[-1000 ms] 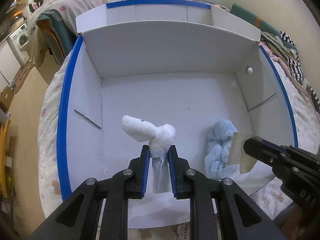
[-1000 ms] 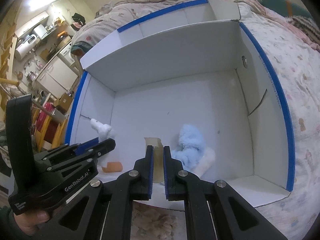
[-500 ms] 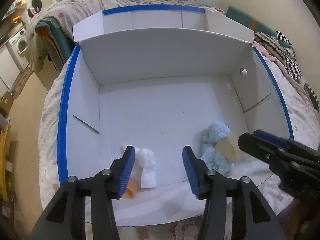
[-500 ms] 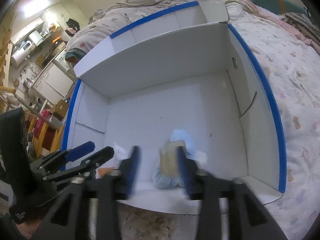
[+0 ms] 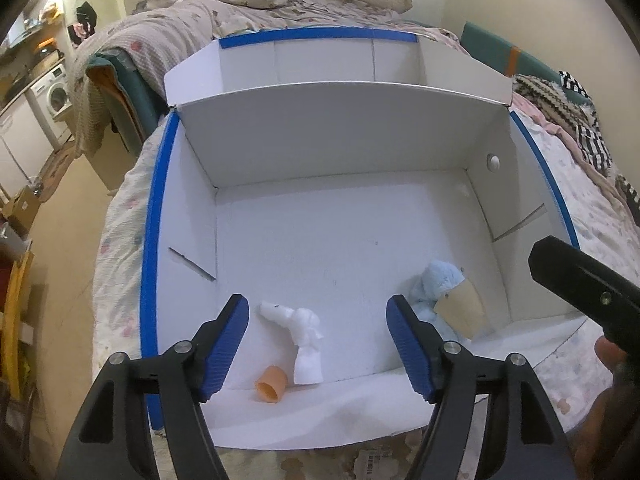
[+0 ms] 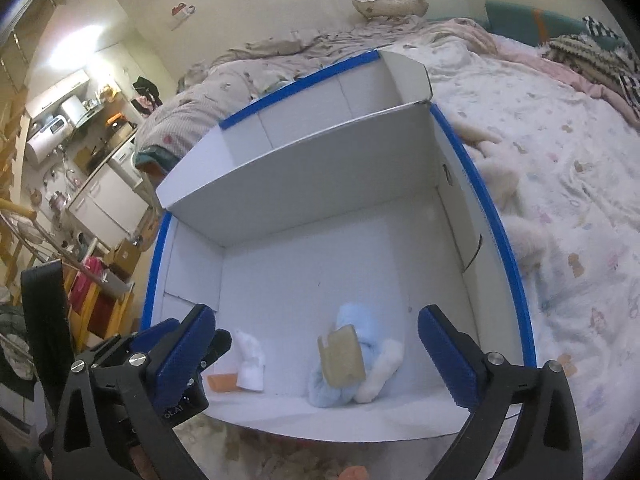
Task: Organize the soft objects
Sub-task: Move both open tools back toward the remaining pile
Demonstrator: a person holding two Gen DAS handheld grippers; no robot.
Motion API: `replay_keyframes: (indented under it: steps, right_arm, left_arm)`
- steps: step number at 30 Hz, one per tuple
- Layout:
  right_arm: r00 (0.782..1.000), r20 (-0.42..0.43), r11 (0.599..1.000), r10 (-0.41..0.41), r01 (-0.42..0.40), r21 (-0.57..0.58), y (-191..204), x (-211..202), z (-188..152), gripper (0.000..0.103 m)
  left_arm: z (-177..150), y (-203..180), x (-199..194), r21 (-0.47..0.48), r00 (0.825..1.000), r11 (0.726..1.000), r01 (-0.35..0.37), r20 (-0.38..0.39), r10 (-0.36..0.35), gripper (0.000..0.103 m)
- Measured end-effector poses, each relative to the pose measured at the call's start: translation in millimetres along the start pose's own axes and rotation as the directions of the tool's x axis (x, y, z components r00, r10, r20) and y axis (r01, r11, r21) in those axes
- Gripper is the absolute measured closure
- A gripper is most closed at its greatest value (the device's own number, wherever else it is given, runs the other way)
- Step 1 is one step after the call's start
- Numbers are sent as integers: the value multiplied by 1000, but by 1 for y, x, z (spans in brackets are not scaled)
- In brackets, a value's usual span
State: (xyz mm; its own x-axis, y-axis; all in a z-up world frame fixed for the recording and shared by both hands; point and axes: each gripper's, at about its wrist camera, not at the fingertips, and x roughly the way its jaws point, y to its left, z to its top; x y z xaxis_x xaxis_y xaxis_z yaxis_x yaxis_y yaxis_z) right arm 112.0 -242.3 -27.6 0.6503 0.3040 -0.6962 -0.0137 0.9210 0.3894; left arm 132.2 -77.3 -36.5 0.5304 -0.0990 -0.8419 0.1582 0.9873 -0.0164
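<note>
A white box (image 5: pixel 340 132) with blue-taped rims lies open on a bed. On its floor near the front lies a white soft toy (image 5: pixel 302 336) with an orange end (image 5: pixel 272 384). Right of it rests a light blue plush (image 5: pixel 438 284) with a brown card tag (image 5: pixel 460 312). My left gripper (image 5: pixel 316 308) hangs above the white toy, jaws opening, pads clear of it. My right gripper (image 6: pixel 316 314) is over the blue plush (image 6: pixel 352 332), jaws opening wide, touching nothing. The white toy (image 6: pixel 250 360) shows at its left.
The box's tall back flap (image 6: pixel 320 176) stands upright. A floral quilt (image 6: pixel 560 160) covers the bed, with cream fluffy things (image 6: pixel 496 176) right of the box. A washing machine (image 5: pixel 56 96) and floor lie far left. A hand (image 5: pixel 608 356) holds the right gripper.
Both grippers went from shut to open. The white toy dropped from the left jaws to the box floor; the blue plush's tag left the right jaws. The right gripper rose a little.
</note>
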Motion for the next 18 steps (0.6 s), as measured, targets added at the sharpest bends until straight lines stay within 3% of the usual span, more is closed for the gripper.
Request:
replay_keyframes:
  steps: [18]
  right_arm:
    - [1000,1,998,-17,17,57,-13,-11,-6,0]
  left_arm:
    - [-15,35,-48,-50,993,994,-99,64,103,34]
